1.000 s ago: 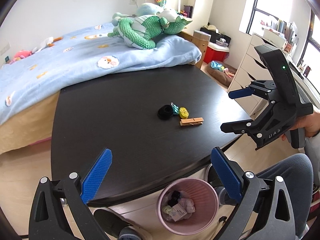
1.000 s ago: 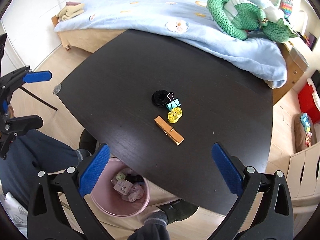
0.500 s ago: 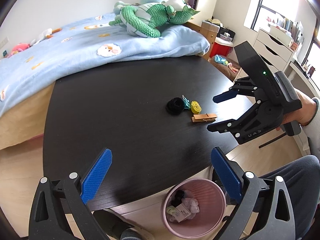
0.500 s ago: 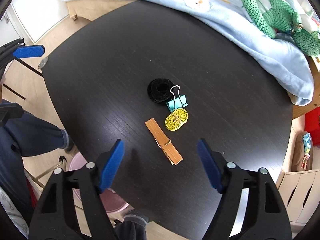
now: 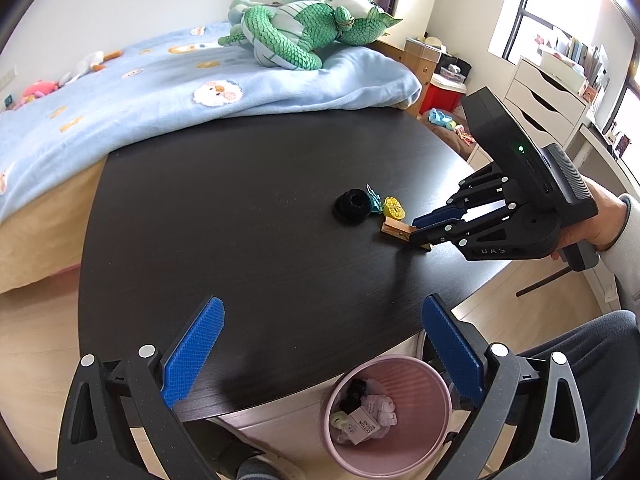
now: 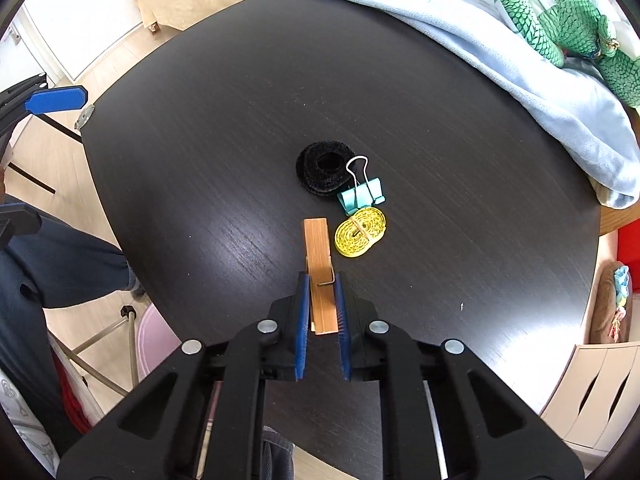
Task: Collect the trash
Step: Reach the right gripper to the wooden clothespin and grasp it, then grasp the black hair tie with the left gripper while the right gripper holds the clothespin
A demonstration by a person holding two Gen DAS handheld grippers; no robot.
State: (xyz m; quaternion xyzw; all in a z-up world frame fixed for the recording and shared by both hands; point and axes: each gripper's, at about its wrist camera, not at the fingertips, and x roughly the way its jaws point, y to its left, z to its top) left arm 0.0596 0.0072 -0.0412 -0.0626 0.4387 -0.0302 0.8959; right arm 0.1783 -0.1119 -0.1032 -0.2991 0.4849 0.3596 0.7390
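A wooden clothespin point(image 6: 318, 252) lies on the black round table point(image 6: 240, 120). My right gripper point(image 6: 320, 280) is shut on its near end, blue pads on both sides; it shows in the left wrist view point(image 5: 418, 230) too, with the clothespin point(image 5: 394, 232) still on the table. Beside it lie a yellow rolled tape point(image 6: 360, 232), a teal binder clip point(image 6: 362, 194) and a black scrunchie point(image 6: 324, 172). My left gripper point(image 5: 316, 344) is open and empty above the table's near edge.
A pink bin point(image 5: 386, 412) with trash in it stands on the floor under the table's near edge. A bed with a blue blanket point(image 5: 160, 92) and a green plush point(image 5: 296, 36) lies behind the table. White drawers point(image 5: 548, 100) stand at the right.
My right gripper came down to the table and closed from wide open onto the clothespin. My left gripper stayed open and shifted slightly.
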